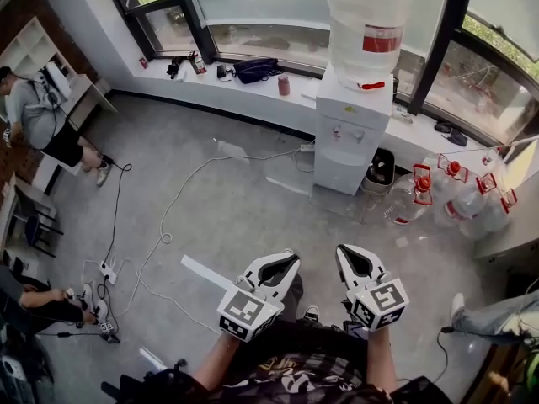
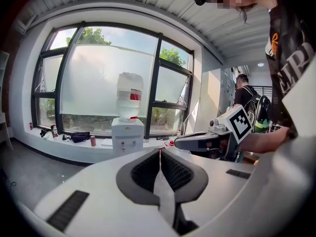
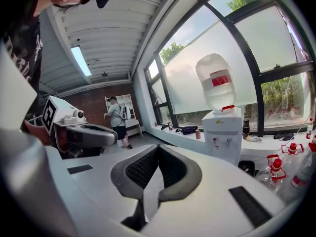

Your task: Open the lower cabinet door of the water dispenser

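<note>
Both grippers sit low in the head view, in front of the person's body. The left gripper (image 1: 291, 257) has its jaws pressed together on nothing. The right gripper (image 1: 344, 250) is the same, pads meeting with nothing between them, and each gripper view confirms it. Both are well apart from the target.

Now the target: the lower door (image 1: 340, 172) is the white bottom panel of the dispenser (image 1: 352, 124), which stands across the floor against the sill (image 1: 244, 91), with a big bottle (image 1: 366, 19) upended on top. The door looks shut.

My read is that it's a light, stiff panel, smooth and a bit slippery, probably held by a weak catch. No handle shows from here, so the free edge or a finger recess is the likely place to take hold. Which side it swings from, I cannot tell. A gentle pull should do; yank it and the top-heavy unit might shift.

Just beside the dispenser stands a dark bin (image 1: 381, 170), with empty bottles (image 1: 459, 194) further along. A cable (image 1: 192, 185) trails over the floor between here and there.
</note>
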The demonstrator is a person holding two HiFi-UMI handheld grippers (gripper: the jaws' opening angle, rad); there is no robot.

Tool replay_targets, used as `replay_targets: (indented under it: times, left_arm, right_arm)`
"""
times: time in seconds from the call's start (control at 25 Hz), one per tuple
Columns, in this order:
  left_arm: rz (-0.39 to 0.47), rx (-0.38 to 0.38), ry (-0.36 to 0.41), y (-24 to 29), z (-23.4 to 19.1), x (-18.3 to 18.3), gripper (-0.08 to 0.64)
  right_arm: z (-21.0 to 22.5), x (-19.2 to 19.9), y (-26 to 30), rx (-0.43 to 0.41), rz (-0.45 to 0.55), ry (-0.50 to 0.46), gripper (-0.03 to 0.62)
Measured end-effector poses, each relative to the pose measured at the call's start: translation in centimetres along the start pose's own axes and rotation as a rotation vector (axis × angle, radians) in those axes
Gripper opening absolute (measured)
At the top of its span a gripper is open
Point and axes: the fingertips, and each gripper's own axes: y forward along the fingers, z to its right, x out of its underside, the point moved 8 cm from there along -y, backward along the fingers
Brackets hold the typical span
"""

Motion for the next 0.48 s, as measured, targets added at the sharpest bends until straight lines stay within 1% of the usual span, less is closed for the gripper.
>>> replay_targets:
  times: [0.12, 0.24, 0.36, 0.48]
  left_arm:
    - [-0.028, 0.018, -0.009, 1.6, -3.5, 0.2, 0.02]
    - [-0.049, 0.048, -0.009, 3.7, -7.2, -0.1, 0.02]
    - [-0.054, 0.083, 0.017, 6.1, -11.3, -1.0, 0.02]
    - [-0.053, 0.136, 0.045, 8.5, -15.0, -1.8, 0.02]
  right_arm:
    - [1.3, -0.1, 3.2, 0.017, -0.019, 0.026, 0.014]
    - [3.3, -0.7, 6.5, 0.051, -0.015, 0.056, 0.014]
    - [5.5, -1.4, 10.0, 0.101, -0.014, 0.058, 0.015]
    - [7.8, -2.2, 12.9, 0.165, -0.018, 0.055, 0.017]
